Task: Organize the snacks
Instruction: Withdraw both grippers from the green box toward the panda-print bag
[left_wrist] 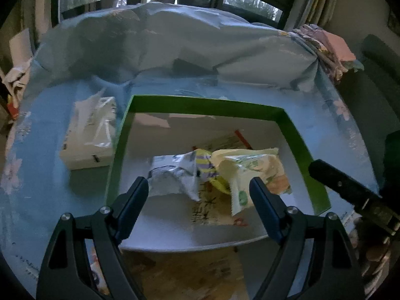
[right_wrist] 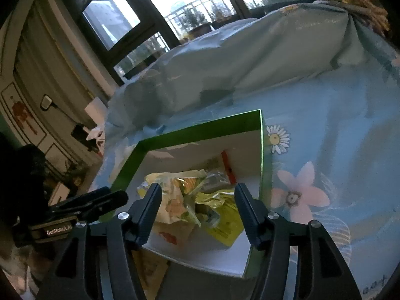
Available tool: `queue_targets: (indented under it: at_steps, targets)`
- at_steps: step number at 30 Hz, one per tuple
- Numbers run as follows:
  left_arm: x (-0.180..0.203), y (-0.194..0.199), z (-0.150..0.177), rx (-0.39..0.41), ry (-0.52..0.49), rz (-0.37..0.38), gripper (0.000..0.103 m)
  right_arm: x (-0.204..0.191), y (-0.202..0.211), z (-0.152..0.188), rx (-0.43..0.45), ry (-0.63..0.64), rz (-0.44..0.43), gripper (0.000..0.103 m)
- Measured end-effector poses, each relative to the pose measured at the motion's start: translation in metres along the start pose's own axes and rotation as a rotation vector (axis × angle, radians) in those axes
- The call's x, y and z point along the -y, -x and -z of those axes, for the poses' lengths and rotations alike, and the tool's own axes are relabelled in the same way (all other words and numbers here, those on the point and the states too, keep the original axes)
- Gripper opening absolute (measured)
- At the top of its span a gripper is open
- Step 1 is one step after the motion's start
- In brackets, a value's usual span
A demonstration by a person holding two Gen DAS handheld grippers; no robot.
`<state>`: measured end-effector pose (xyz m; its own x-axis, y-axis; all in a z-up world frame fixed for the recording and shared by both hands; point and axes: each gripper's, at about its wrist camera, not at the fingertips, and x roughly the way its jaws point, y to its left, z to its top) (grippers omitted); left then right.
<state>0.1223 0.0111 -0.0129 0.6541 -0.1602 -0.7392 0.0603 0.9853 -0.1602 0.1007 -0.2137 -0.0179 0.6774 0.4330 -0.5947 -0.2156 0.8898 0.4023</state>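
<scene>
Snack packets: a loose heap lying inside the box, toward its middle. Silver-white crinkled foil packet [left_wrist: 175, 175], creased and reflective, at the left of the heap in the left wrist view. Pale yellow soft plastic packet [left_wrist: 250, 172] with green and orange print, puffed and wrinkled, touching the foil one. Between them a small wrapper with purple and yellow stripes [left_wrist: 206, 167]. From the right wrist view the same heap shows a yellow-green glossy wrapper [right_wrist: 222, 212] lying flattest and nearest the right wall.

Box [left_wrist: 200, 103]: shallow, rectangular, stiff card, green outside and on the rim, smooth white inside, open at the top. A thin orange-red strip [right_wrist: 228, 167] lies on its floor near the far wall. Printed characters show on a flat sheet under the packets; unreadable.

Left gripper [left_wrist: 200, 192]: black, two blunt ribbed fingers, spread wide apart, above the near part of the box. Nothing between the pads; the packets lie beyond and below the tips, untouched.

Right gripper [right_wrist: 197, 195]: same make, fingers apart at moderate width, above the heap, pressing on nothing. Its dark tip also enters the left wrist view at the right edge.

Tissue pack [left_wrist: 90, 135]: soft rectangular block in clear crinkled film, just beside the box's left wall.

Tablecloth [right_wrist: 337, 125]: smooth light blue, printed with daisies and pink flowers.

Bundled cloth [left_wrist: 175, 42]: pale blue, rumpled, heaped beyond the box.
</scene>
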Motion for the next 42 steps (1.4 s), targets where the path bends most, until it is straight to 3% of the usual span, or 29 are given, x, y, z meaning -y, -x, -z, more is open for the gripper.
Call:
queue_targets:
  at_steps: [3, 7, 21, 42]
  targets:
    - [0.0, 0.005, 0.004, 0.008, -0.015, -0.022, 0.084, -0.005, 0.005, 0.004, 0.004, 0.01, 0.016, 0.062]
    - [0.003, 0.014, 0.012, 0.036, -0.026, -0.037, 0.102, -0.011, 0.012, 0.014, 0.004, 0.027, 0.041, 0.063]
    - [0.009, 0.045, 0.037, 0.104, -0.056, -0.094, 0.103, -0.027, 0.036, 0.046, 0.018, 0.052, 0.044, 0.07]
    - [0.001, 0.079, 0.059, 0.133, -0.024, -0.07, 0.103, -0.078, 0.052, 0.063, 0.002, 0.163, 0.04, 0.07]
